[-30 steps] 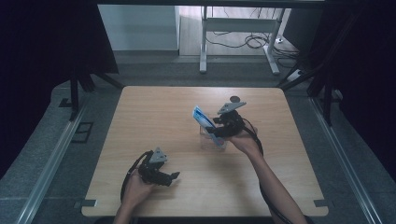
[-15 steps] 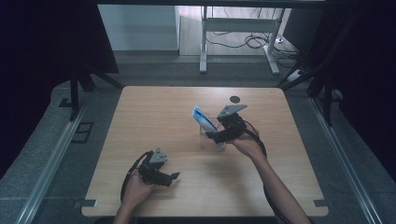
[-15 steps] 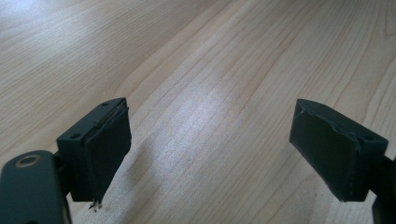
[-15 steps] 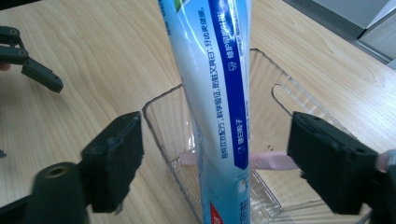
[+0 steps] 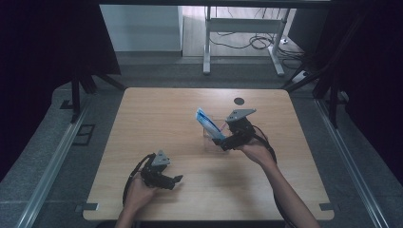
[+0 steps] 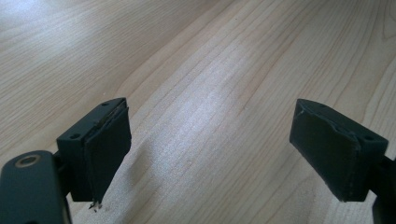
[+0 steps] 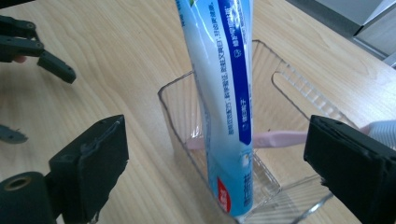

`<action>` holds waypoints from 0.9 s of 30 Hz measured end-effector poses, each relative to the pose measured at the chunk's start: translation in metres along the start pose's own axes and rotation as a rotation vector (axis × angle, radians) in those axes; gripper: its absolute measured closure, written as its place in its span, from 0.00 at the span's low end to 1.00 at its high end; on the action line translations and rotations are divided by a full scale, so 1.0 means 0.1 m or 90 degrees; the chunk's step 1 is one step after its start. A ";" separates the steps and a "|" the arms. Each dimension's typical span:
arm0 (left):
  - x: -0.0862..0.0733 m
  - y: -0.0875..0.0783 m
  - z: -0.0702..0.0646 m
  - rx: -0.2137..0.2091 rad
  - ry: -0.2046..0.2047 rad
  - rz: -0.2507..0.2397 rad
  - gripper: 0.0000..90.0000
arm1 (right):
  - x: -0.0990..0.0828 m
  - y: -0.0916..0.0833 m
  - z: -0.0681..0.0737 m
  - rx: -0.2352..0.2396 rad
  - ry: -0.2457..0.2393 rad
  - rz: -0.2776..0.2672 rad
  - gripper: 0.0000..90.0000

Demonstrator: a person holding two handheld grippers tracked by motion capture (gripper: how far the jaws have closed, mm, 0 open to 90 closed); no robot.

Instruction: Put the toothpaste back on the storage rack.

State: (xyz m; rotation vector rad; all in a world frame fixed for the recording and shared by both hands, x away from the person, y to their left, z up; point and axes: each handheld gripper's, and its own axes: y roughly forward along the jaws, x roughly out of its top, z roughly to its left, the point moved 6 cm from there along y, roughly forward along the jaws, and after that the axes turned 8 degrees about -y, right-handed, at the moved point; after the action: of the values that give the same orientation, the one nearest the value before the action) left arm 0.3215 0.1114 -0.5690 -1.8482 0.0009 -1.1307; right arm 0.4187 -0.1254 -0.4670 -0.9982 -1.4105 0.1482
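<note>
— What lay on the pale wooden counter (image 5: 157,118)?

— A clear ribbed plastic bin (image 7: 275,135) near its middle held a white-and-blue toothpaste tube (image 7: 224,93) standing tilted, with a pink stick (image 7: 280,138) across the bottom.

— And your tools?

— My right hand-held gripper (image 7: 219,172) was released just beside the bin, its jaws either side of the tube. My left hand-held gripper (image 6: 224,149) gaped over bare wood.

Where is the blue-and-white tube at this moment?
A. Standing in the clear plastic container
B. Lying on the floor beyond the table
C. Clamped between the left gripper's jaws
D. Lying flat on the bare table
A: in the right gripper view the tube stands on end inside the clear container, leaning on its near wall, with the right gripper open around it and a pink item lying across the bottom.
</note>
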 end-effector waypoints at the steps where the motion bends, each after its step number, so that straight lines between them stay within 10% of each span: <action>1: 0.00 0.00 0.00 -0.001 -0.001 -0.001 0.14 | -0.01 -0.02 0.00 0.001 0.000 -0.001 0.07; 27: 0.00 0.00 -0.02 -0.008 0.001 -0.002 0.14 | -0.32 -0.26 0.17 0.002 0.012 -0.018 0.03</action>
State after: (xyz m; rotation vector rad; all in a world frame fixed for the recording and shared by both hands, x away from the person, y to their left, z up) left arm 0.3204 0.1094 -0.5686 -1.8588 0.0057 -1.1378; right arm 0.3851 -0.1529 -0.4766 -0.9735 -1.4061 0.1197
